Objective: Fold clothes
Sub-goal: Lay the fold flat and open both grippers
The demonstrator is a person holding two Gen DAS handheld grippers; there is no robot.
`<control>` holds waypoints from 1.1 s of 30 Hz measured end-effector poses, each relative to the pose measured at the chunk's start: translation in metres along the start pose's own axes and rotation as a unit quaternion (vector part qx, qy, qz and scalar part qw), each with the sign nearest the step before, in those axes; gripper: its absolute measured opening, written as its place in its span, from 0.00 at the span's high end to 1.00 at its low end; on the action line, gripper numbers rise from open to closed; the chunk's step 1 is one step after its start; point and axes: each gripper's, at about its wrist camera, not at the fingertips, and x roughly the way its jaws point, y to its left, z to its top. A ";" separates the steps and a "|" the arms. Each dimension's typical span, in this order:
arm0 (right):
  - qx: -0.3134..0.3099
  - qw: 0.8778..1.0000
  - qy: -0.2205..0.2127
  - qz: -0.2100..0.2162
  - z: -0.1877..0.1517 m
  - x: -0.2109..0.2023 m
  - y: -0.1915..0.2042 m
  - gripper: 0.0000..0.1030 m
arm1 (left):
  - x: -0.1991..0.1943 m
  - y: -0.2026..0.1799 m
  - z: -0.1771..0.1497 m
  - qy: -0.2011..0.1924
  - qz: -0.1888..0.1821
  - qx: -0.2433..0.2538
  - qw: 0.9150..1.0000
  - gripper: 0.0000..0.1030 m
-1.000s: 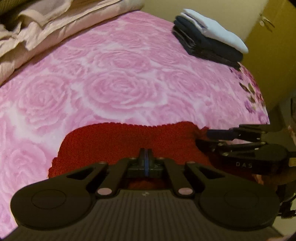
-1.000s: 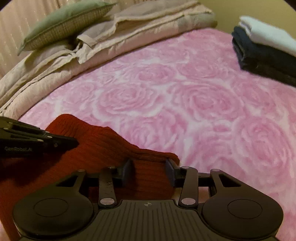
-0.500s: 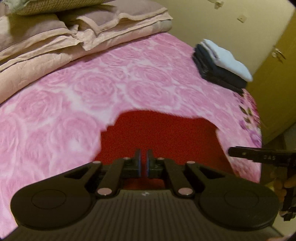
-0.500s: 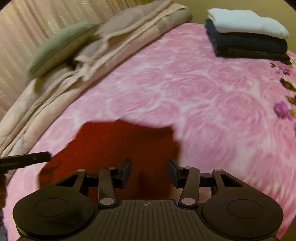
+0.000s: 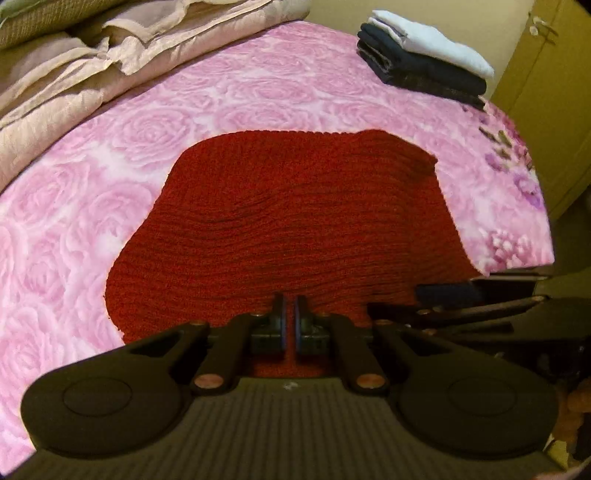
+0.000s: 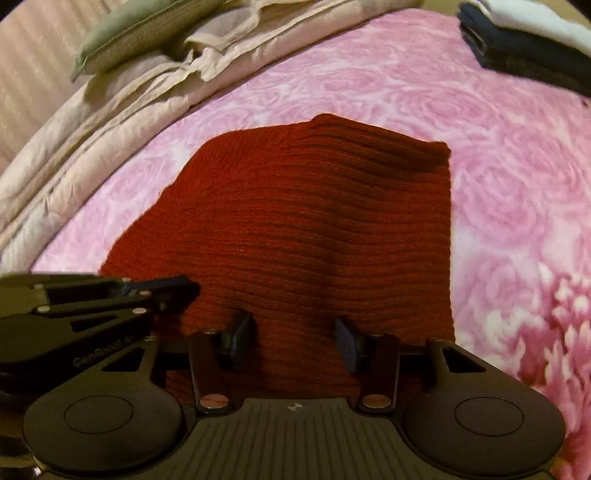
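Note:
A dark red knit garment point(image 5: 295, 214) lies spread on the pink rose bedspread point(image 5: 74, 221), with a raised ridge near its far right corner point(image 6: 388, 147). My left gripper point(image 5: 290, 317) sits at the garment's near edge. Its fingers are a narrow slit apart, and red knit fills that slit. It also shows from the side in the right wrist view point(image 6: 181, 290). My right gripper point(image 6: 295, 332) stands open, its fingers wide apart over the near edge with the knit running between them. In the left wrist view it appears at the right point(image 5: 424, 295).
A stack of folded dark and white clothes point(image 5: 424, 62) sits at the bed's far right corner. A rumpled beige quilt point(image 5: 92, 62) and a green pillow point(image 6: 140, 33) lie along the far left. A yellow cupboard door point(image 5: 546, 92) stands past the bed's right edge.
Both grippers have come closer to the garment, which now fills more of each view. The left fingers, pressed together a second ago, now show a narrow slit. The right stays open.

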 end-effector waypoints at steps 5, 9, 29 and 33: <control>0.031 0.998 -0.050 0.015 -0.005 -0.052 0.003 0.54 | -0.027 0.007 0.003 -0.011 -0.028 -0.024 0.999 0.98; 0.006 0.999 -0.041 0.017 -0.018 -0.055 0.022 0.54 | -0.029 0.003 -0.013 0.007 -0.044 -0.012 0.999 0.98; 0.078 0.995 0.031 -0.056 -0.042 -0.067 0.021 0.24 | -0.047 -0.003 -0.023 0.130 0.115 -0.062 0.983 0.83; 0.084 0.993 0.048 -0.070 -0.054 -0.065 0.023 0.24 | -0.052 -0.006 -0.035 0.147 0.134 -0.050 0.979 0.78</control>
